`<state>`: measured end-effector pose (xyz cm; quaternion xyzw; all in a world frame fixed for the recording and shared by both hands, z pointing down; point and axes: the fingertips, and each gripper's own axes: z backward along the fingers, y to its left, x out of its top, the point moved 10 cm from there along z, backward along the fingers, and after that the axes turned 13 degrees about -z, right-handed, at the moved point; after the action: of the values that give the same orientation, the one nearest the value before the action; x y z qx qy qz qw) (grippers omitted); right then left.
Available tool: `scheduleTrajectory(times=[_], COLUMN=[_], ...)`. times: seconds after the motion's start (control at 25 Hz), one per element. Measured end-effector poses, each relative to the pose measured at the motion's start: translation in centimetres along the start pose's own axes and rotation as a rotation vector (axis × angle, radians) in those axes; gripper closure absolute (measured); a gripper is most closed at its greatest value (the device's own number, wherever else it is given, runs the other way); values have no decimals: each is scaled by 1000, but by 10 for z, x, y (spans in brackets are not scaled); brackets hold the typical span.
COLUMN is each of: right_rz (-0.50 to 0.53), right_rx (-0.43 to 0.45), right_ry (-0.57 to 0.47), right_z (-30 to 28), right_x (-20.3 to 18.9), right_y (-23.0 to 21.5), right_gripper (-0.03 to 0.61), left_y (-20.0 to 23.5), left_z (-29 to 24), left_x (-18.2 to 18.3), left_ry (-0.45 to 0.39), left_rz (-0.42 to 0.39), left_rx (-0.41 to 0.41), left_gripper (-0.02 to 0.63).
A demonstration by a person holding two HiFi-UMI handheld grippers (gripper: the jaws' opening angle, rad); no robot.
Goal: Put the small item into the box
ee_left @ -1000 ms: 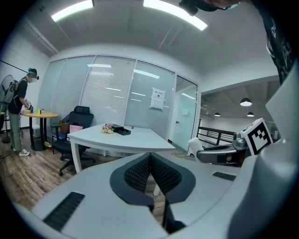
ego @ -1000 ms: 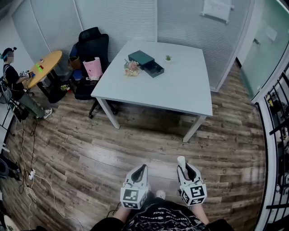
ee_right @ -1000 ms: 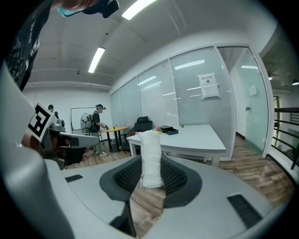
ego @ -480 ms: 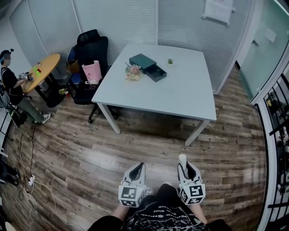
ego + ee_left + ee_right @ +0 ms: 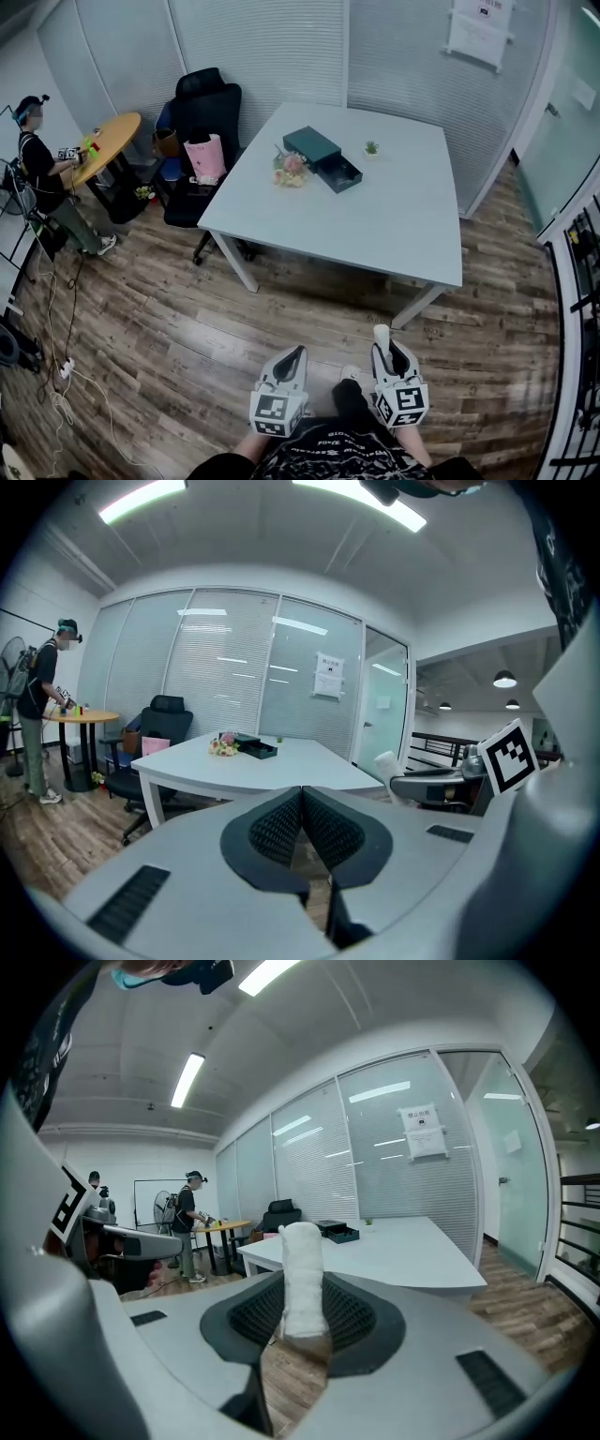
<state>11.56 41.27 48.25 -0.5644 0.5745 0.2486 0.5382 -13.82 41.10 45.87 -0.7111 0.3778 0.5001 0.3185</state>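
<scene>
My right gripper (image 5: pixel 390 355) is shut on a small white cylindrical item (image 5: pixel 302 1277) that stands upright between its jaws; the white item (image 5: pixel 382 336) pokes up past the jaws in the head view. My left gripper (image 5: pixel 292 359) is shut with nothing in it, its pads (image 5: pixel 281 825) pressed together. Both are held low over the wooden floor, well short of the white table (image 5: pixel 394 225). On the table's far side stands the dark green box (image 5: pixel 323 157), its drawer pulled open; the box (image 5: pixel 338 1233) is small and far off in the right gripper view.
A bunch of flowers (image 5: pixel 291 169) and a tiny potted plant (image 5: pixel 371 147) flank the box. A black office chair (image 5: pixel 203 117) with a pink bag (image 5: pixel 205 157) stands left of the table. A person (image 5: pixel 37 169) works at a round wooden table (image 5: pixel 105 145) at far left. Cables (image 5: pixel 66 370) lie on the floor.
The view has shifted toward the table, which sits slightly lower and further right in the head view. Both grippers keep their places and states, the white item still held.
</scene>
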Motion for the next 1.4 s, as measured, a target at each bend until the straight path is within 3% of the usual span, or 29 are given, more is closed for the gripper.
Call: scheduleTrajectory(times=[0.4, 0.76, 1.4], right_rz=[39, 47, -22], right_rx=[85, 145, 197], right_ry=[44, 67, 81], right_z=[-74, -105, -128], right_x=[50, 78, 87], right_y=[-69, -116, -162], right_gripper=[446, 446, 446], left_y=[-1, -18, -45], left_z=[-90, -146, -196], left_x=[28, 46, 47], left_ry=[25, 37, 49], left_rz=[36, 53, 62], left_rx=[59, 96, 115], left_gripper=[595, 595, 595])
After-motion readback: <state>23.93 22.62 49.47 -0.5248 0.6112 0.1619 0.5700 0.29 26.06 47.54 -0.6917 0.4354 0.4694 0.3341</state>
